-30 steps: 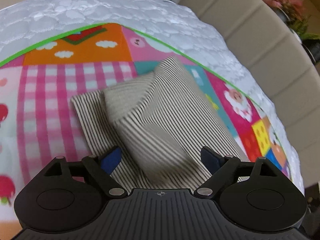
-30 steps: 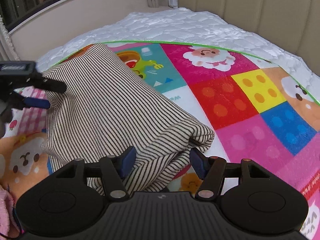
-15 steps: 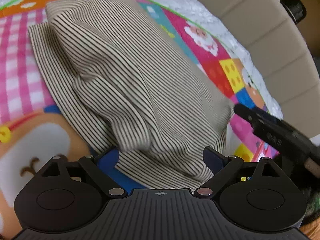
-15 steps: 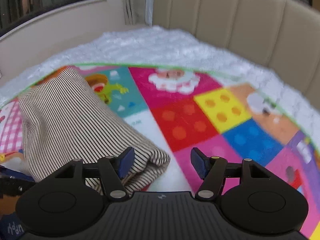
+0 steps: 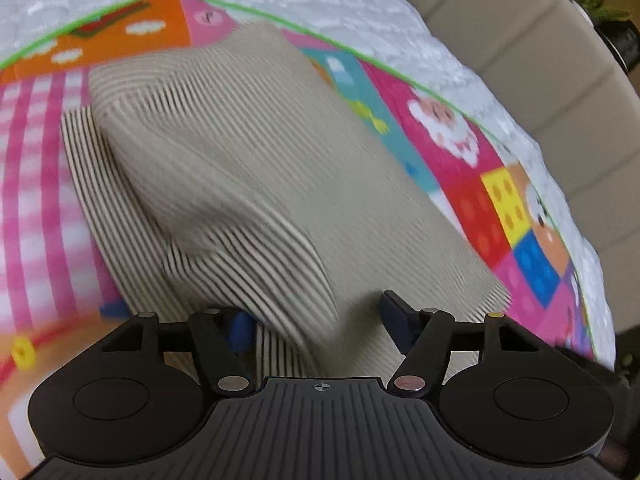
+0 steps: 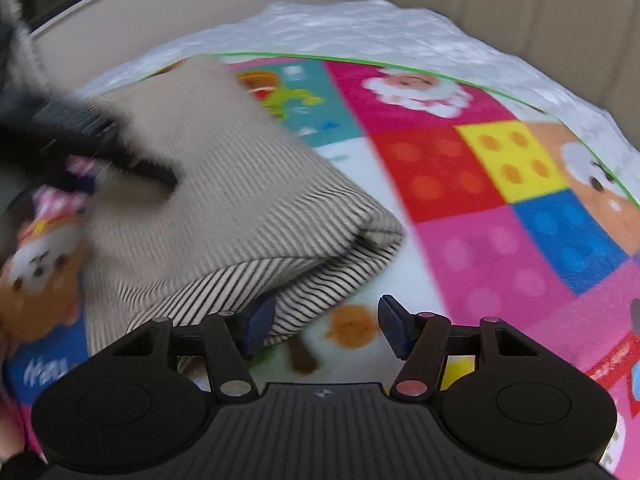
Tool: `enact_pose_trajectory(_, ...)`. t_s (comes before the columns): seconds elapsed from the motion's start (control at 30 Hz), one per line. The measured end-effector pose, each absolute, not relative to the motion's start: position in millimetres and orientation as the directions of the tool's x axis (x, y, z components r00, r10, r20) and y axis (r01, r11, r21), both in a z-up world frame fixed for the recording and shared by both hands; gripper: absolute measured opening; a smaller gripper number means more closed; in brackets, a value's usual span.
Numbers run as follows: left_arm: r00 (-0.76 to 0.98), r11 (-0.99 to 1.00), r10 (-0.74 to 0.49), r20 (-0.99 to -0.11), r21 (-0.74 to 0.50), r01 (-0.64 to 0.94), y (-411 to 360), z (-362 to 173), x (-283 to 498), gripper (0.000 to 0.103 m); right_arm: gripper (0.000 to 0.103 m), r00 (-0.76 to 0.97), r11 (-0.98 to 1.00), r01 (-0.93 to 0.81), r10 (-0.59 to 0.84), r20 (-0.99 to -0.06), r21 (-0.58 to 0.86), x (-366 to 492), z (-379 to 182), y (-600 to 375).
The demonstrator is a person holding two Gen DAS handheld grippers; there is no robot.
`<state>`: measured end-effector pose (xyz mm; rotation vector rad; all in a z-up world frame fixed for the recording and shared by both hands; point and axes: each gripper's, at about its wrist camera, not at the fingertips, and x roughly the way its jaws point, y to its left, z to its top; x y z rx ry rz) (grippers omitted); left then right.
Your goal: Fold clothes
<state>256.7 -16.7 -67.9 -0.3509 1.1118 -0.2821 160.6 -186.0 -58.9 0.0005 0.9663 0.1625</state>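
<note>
You are working over a folded striped garment [image 5: 256, 184] lying on a colourful play mat [image 6: 480, 208]. Your left gripper [image 5: 316, 320] has just been closing, jaws now half open around a raised fold, grip unclear. Your right gripper [image 6: 326, 324], half open as before, is straddling the garment's near corner again.
</note>
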Motion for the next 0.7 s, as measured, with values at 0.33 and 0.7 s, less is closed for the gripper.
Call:
enact_pose_trajectory(0.33, 0.452, 0.928, -0.323, -0.831, -0.372, -0.020, 28.6, -59.7, 260.3, 0.077, 0.064, 0.651, 0.988, -0.047, 0.141, -0.746, 0.146, 162.0, -14.3, -221.6)
enact_pose_trajectory(0.7, 0.434, 0.896, -0.417, -0.799, -0.441, 0.048, 38.8, -70.3, 243.0, 0.080, 0.063, 0.601, 0.989, -0.028, 0.135, -0.788, 0.149, 237.4, -38.5, -189.1)
